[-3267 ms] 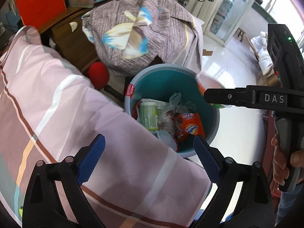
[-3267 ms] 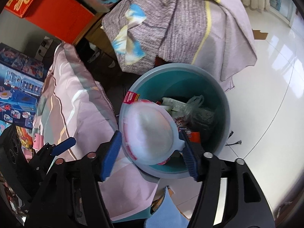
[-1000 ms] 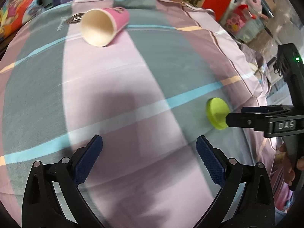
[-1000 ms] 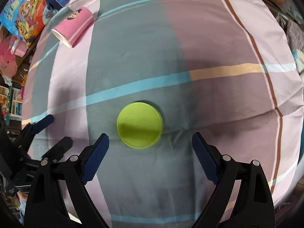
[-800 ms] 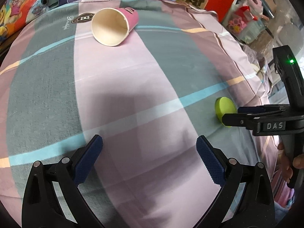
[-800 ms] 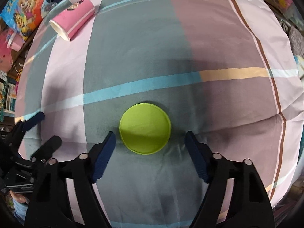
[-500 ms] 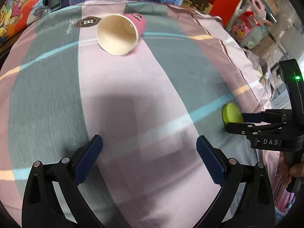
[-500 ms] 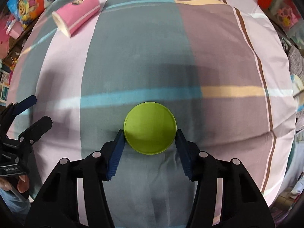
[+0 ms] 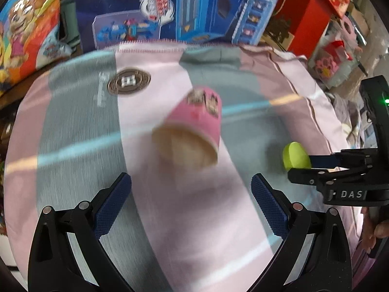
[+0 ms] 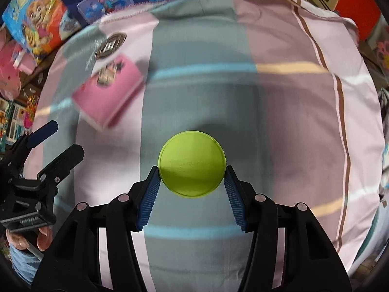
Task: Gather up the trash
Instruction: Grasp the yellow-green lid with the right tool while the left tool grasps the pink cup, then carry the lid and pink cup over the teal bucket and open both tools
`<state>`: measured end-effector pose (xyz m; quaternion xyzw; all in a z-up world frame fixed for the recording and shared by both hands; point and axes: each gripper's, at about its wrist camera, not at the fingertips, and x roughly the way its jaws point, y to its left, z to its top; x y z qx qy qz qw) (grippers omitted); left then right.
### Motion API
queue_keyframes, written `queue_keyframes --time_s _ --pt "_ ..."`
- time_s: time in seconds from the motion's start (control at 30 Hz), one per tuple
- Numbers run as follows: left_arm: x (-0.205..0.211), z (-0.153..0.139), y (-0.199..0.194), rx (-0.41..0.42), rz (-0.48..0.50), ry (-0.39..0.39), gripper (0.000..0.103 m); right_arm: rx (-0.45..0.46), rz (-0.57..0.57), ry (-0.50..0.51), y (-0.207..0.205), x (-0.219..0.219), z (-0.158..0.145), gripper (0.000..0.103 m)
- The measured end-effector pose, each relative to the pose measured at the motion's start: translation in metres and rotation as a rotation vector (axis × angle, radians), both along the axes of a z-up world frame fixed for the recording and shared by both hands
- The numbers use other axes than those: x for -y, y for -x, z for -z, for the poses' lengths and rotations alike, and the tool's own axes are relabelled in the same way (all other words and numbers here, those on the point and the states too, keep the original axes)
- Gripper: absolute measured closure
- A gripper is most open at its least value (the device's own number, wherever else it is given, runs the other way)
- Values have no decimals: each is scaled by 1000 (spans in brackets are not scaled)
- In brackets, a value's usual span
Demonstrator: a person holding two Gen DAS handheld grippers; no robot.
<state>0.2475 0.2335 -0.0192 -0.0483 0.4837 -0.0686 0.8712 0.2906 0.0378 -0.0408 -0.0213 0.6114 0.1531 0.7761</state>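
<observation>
A pink paper cup [image 9: 192,131] lies on its side on the striped bedsheet [image 9: 73,170], its open mouth toward my left gripper [image 9: 190,194], which is open and just short of it. The cup also shows in the right wrist view [image 10: 109,95]. A flat lime-green round lid [image 10: 192,163] sits between the pads of my right gripper [image 10: 192,182], which is shut on its two edges. The lid shows in the left wrist view [image 9: 296,157] held edge-on, slightly above the sheet.
Toy boxes [image 9: 194,7] and a red box [image 9: 308,12] stand behind the bed's far edge. A round brown badge [image 9: 128,81] is printed on the sheet beyond the cup. The bed drops off at the right [image 10: 374,121].
My right gripper has closed its pads onto the green lid. My left gripper has moved forward to the pink cup, which now lies right before its open jaws.
</observation>
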Motion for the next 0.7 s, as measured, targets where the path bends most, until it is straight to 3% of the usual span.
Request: queue_keyframes --time_s 0.2,0.47,0.5,0.53,0.7 --pt "13 1 -42 -16 46 -49 4 -22 30 -50 -37 4 4 51" --pt "17 41 -76 -98 30 -90 5 -52 39 -97 -49 10 17 51" --pt "17 43 -76 -94 28 -90 21 -53 41 -103 -48 13 18 51" --pt "18 46 -75 -99 29 -96 27 -56 43 -107 -48 14 20 51" --pt "28 39 -61 -66 15 -146 35 -55 49 -126 -37 27 20 51"
